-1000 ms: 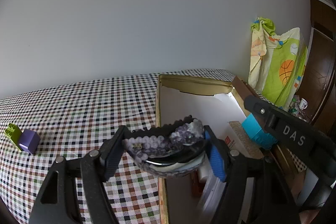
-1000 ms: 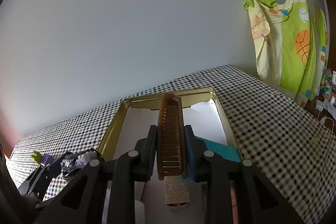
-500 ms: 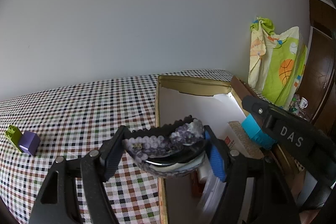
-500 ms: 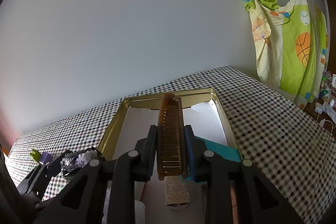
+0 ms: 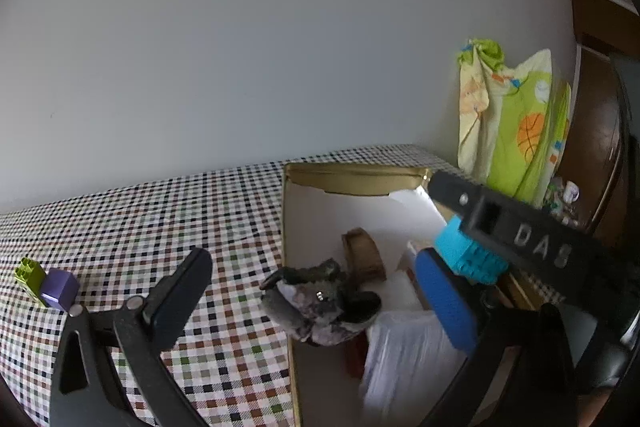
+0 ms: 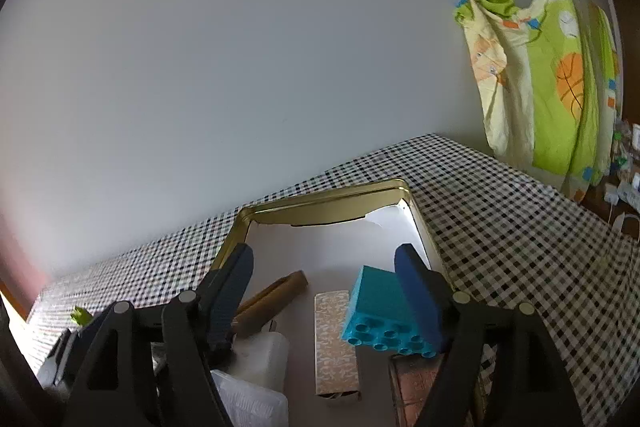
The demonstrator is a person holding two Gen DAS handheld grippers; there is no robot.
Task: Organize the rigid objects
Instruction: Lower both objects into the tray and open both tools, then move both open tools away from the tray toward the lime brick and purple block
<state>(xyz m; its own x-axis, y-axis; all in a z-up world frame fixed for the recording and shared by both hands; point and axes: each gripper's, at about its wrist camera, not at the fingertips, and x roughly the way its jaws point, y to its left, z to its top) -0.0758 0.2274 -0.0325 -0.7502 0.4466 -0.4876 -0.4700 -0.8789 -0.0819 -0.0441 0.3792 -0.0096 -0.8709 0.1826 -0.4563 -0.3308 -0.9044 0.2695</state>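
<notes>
Beaded hair clip (image 5: 320, 307), blurred, sits between the left gripper (image 5: 316, 291) jaws, just opened, untouched; brown comb (image 6: 272, 297) lies in the gold tin (image 6: 320, 199) below the right gripper (image 6: 326, 291) jaws, just opened

Soft even daylight, no hard shadows. Strong fisheye bend, black vignette in corners of both views. Motion blur on beaded hair clip (image 5: 320, 301) at lower centre of left view. White tin liner (image 6: 320, 247) slightly overexposed; pink cast at left edge of right view.
</notes>
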